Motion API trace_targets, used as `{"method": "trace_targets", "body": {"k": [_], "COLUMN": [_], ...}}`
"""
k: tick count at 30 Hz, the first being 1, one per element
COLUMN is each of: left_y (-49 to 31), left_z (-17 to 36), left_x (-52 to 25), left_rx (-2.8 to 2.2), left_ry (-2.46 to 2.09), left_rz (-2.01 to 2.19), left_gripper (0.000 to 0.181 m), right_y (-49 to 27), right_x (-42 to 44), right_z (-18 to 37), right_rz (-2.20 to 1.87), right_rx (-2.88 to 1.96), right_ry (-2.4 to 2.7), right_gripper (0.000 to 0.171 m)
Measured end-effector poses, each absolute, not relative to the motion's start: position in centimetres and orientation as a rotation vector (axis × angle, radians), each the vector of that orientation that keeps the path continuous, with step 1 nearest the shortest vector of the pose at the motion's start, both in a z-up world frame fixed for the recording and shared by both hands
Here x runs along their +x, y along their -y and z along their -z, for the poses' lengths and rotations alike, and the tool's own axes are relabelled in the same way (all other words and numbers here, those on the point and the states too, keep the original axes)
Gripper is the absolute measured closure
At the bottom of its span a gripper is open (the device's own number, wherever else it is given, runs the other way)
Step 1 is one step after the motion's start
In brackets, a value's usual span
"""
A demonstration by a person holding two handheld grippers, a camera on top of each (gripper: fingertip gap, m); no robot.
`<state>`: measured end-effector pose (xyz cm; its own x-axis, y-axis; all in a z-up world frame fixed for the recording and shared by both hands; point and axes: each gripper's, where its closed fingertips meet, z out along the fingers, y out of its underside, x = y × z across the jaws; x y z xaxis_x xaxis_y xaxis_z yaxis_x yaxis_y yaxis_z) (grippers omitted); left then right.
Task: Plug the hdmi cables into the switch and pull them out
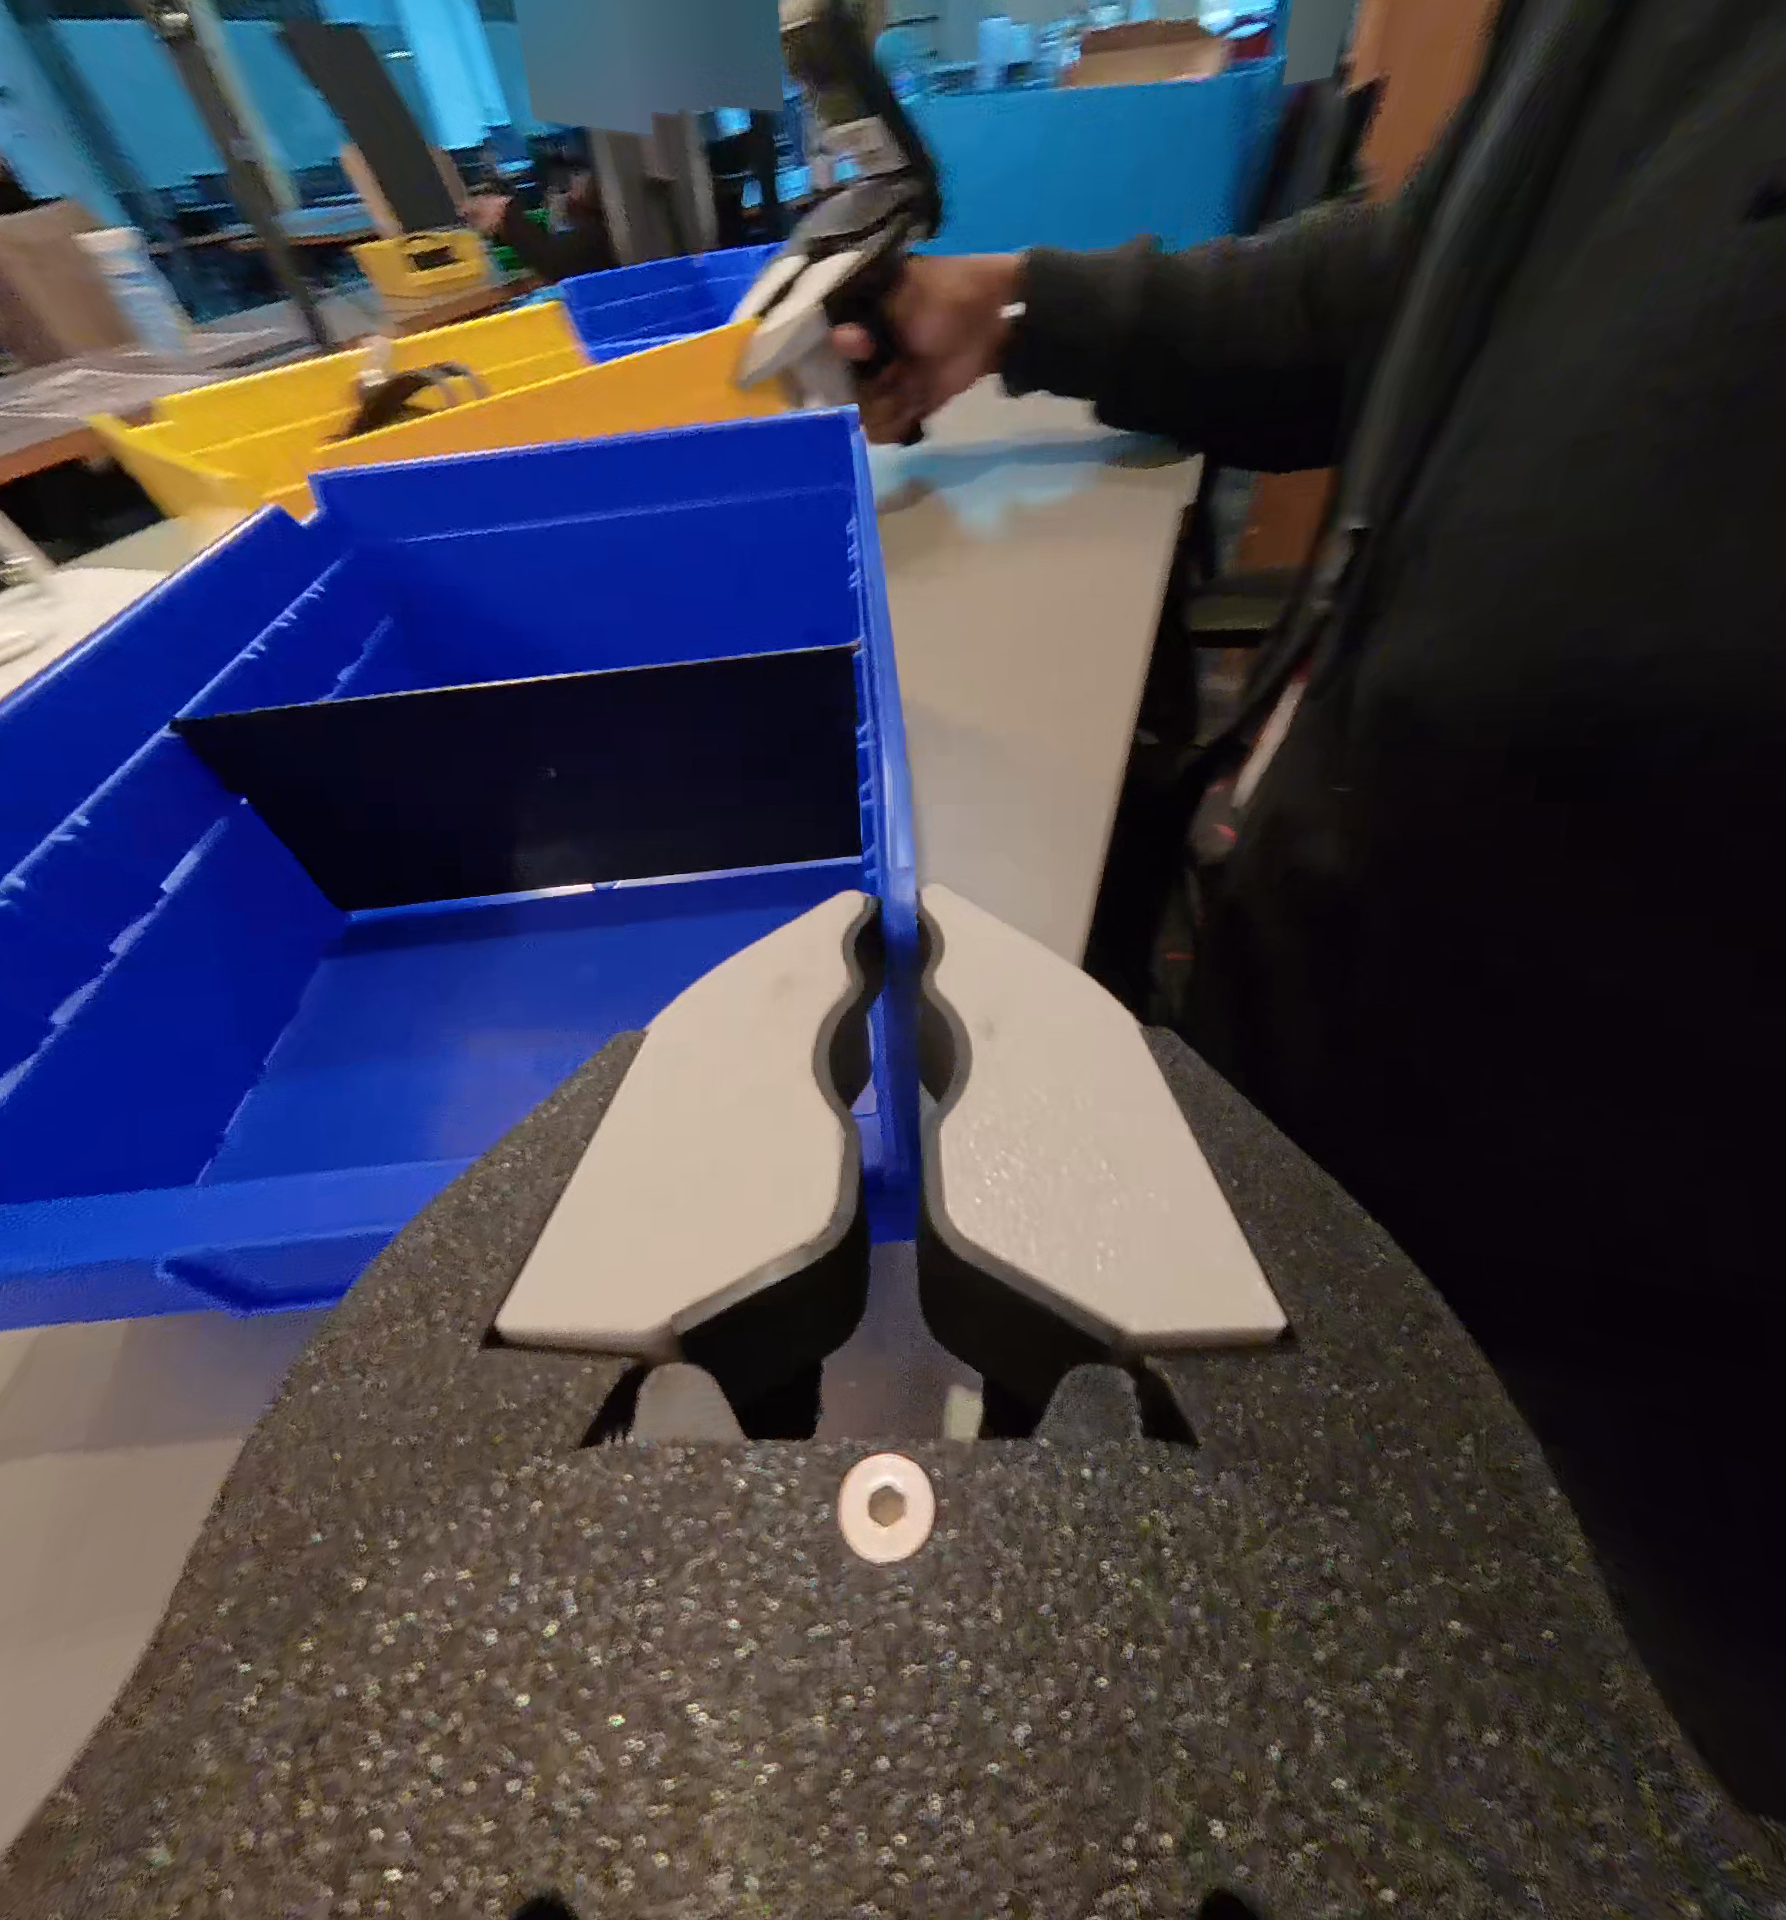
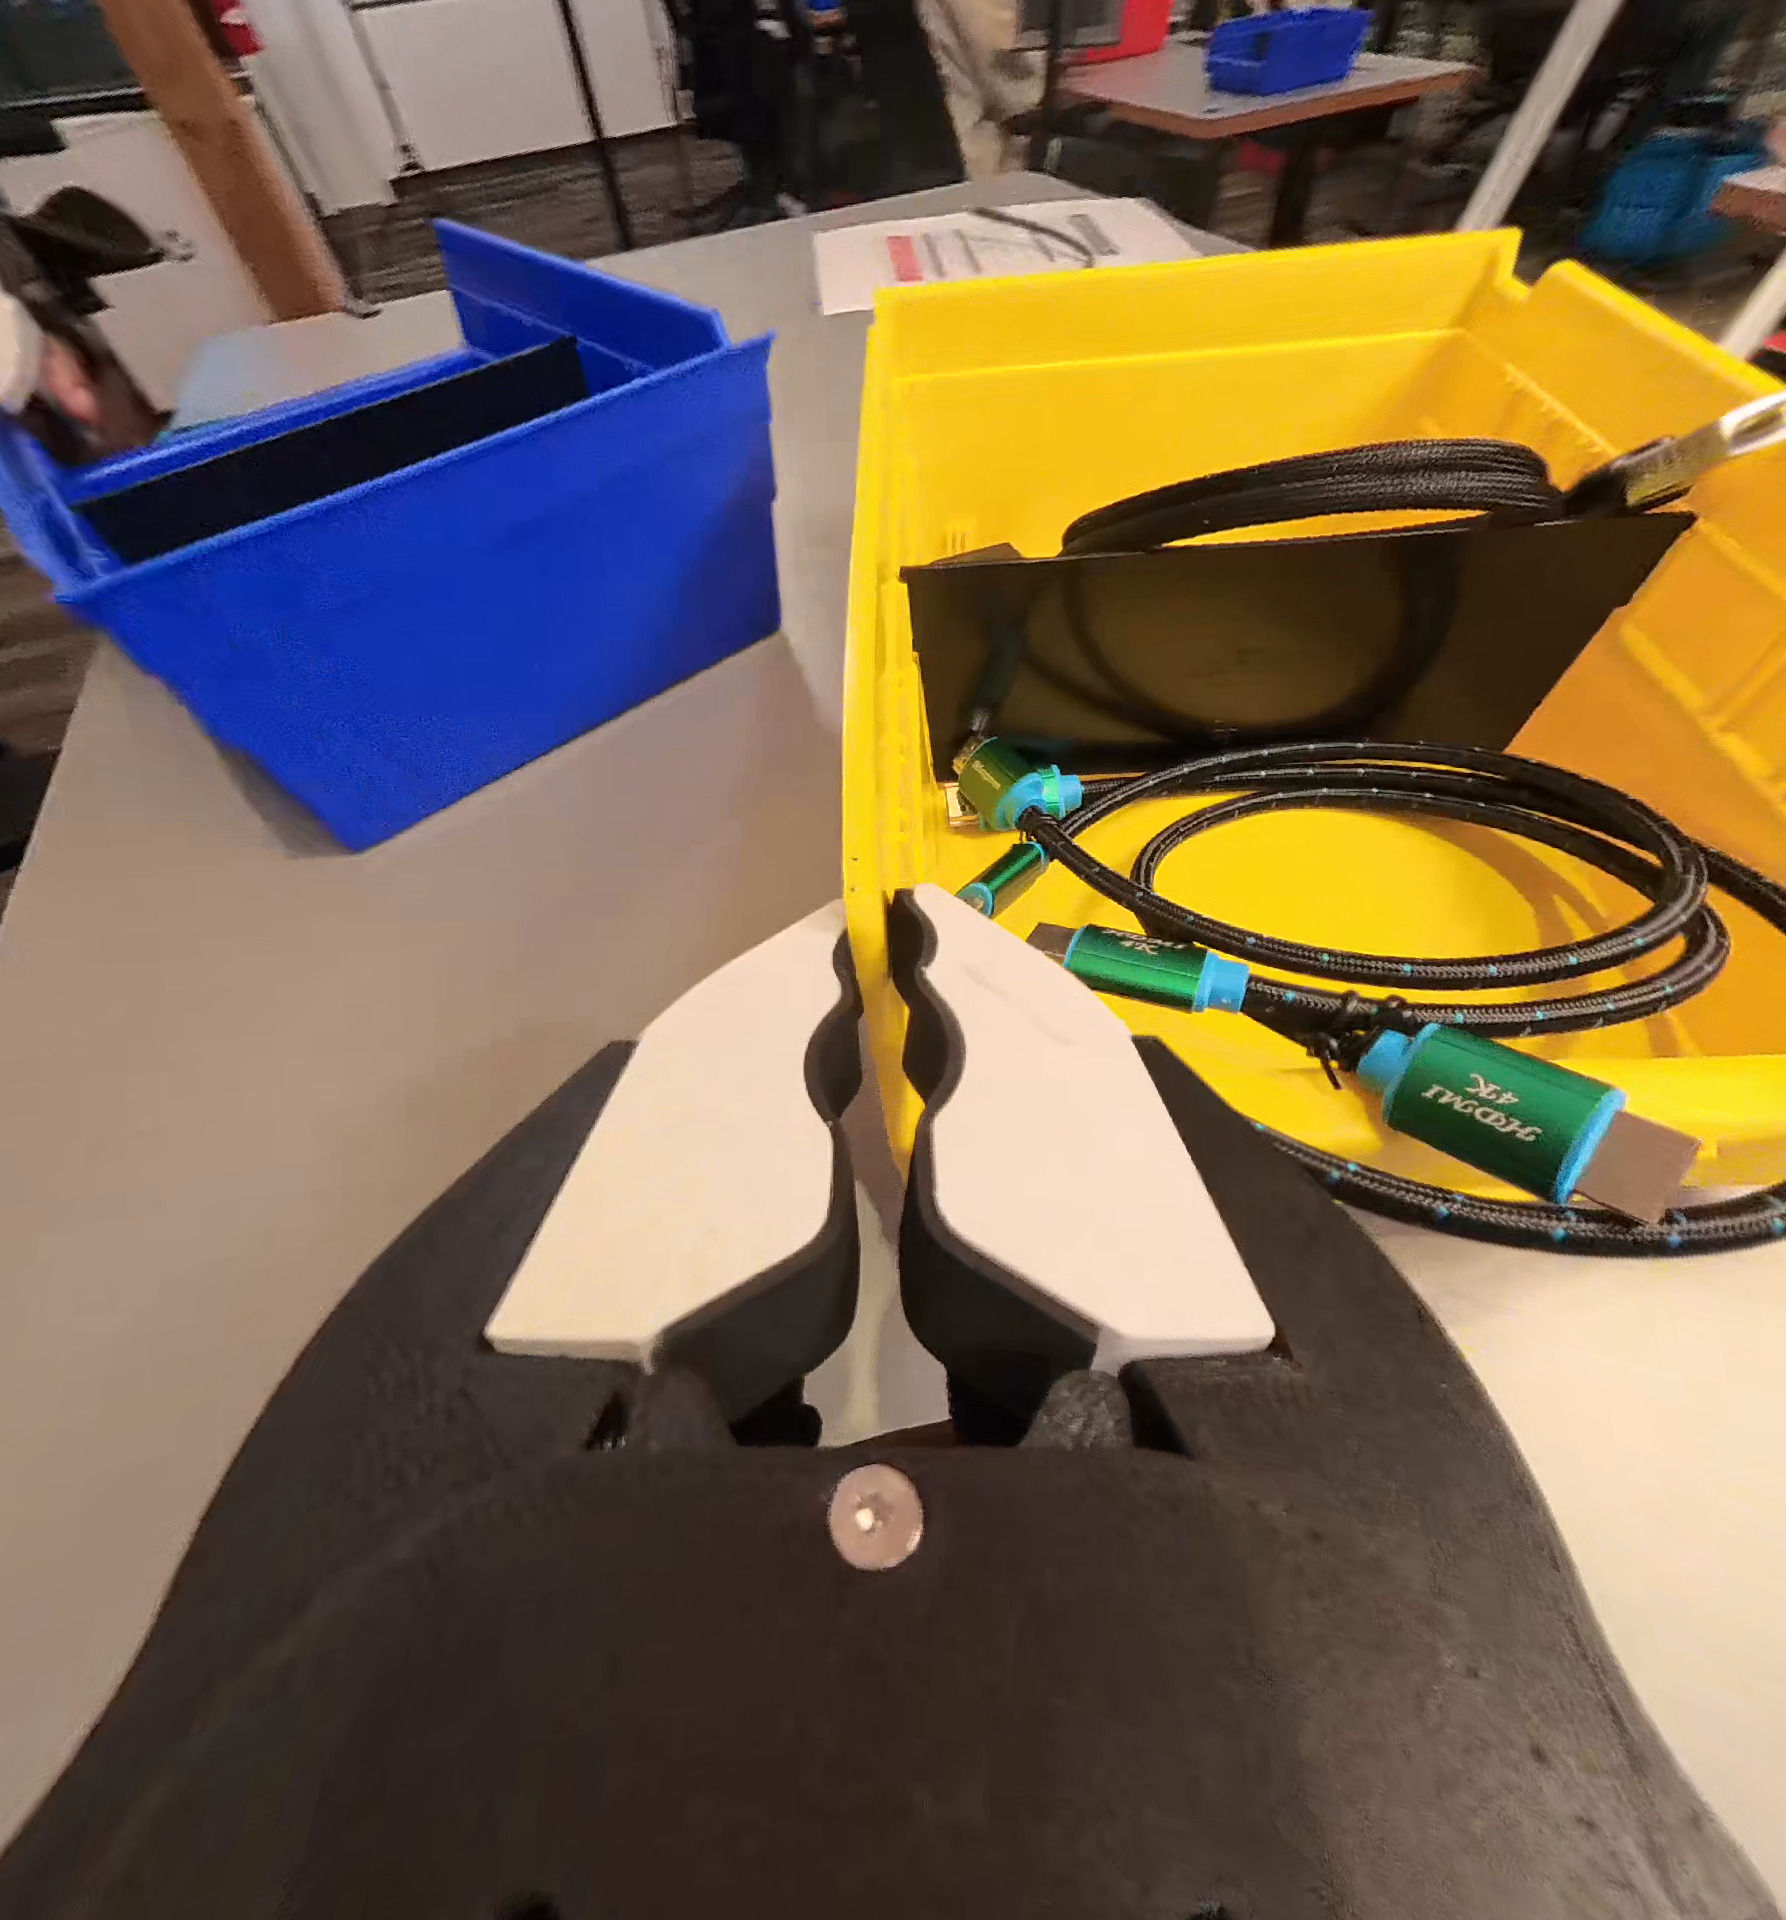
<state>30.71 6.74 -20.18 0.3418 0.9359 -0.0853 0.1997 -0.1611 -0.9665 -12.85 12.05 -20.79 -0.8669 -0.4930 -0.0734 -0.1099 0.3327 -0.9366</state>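
Note:
Several black braided HDMI cables (image 2: pixel 1388 779) with green plugs (image 2: pixel 1502 1122) lie coiled in the front half of a yellow bin (image 2: pixel 1180 343). One plug hangs over its low front lip. Another cable with a gold plug (image 2: pixel 1699 447) lies behind the bin's black divider (image 2: pixel 1284 644). My right gripper (image 2: pixel 873 914) is shut on the yellow bin's left wall. It also shows far off in the left wrist view (image 1: pixel 785 322). My left gripper (image 1: pixel 897 914) is shut on the right wall of an empty blue bin (image 1: pixel 556 540). No switch is in view.
Both bins stand on a grey table (image 2: pixel 245 1039), the blue bin (image 2: pixel 453 644) left of the yellow one with a gap between them. The blue bin has a black divider (image 1: pixel 556 769). A printed sheet (image 2: pixel 972 249) lies behind the yellow bin. The person's dark-clothed body (image 1: pixel 1595 831) fills the right side. My hands' fingertips stand some 45 cm from each other.

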Motion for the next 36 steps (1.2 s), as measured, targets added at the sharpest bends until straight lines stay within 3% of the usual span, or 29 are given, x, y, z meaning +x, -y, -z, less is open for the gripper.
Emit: {"method": "trace_targets", "body": {"k": [10, 26, 31, 36], "left_y": [-9.7, -14.5, -13.4, -4.5], "left_z": [19.8, 20.3, 18.0, 13.3], "left_x": [31.9, 21.5, 23.2, 23.1], "left_rx": [-1.61, -1.648, -1.579, -1.448], "left_ry": [0.833, 0.846, 0.865, 1.157], "left_rz": [-0.621, -0.637, -0.677, -0.937], "left_gripper": [0.177, 0.177, 0.14, 0.131], "right_y": [-7.9, 0.7, 0.4, -4.7], "right_x": [-12.9, 0.0, -4.4, -10.8], "right_z": [20.8, 20.1, 14.4, 11.7], "right_rz": [1.352, 1.255, 1.454, 1.378], "right_rx": [-0.714, -1.011, -0.85, -0.31], "right_ry": [-2.047, -1.961, -2.034, -2.314], "right_gripper": [0.166, 0.158, 0.143, 0.138]}}
